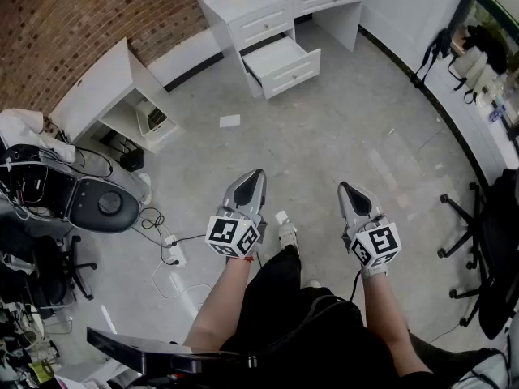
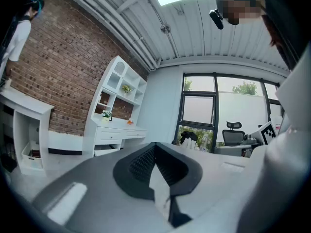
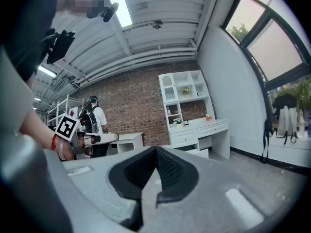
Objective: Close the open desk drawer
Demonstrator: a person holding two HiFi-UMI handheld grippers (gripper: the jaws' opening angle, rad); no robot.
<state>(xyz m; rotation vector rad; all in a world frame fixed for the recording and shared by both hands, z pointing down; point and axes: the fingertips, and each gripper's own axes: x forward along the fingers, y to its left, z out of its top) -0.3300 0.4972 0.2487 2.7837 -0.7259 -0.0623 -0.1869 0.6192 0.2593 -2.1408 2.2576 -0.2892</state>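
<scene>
A white desk stands at the far end of the room, its lower drawer pulled out over the grey floor. Both grippers are held low near the person's legs, well short of the desk. The left gripper and the right gripper are shut and hold nothing. In the left gripper view the jaws meet at a point, with the desk far off to the left. The right gripper view has the shut jaws below the desk and its open drawer.
A white side shelf stands left against the brick wall. A sheet of paper lies on the floor before the drawer. Cables and a power strip lie at left by a black chair. Another chair is at right. A person stands far back.
</scene>
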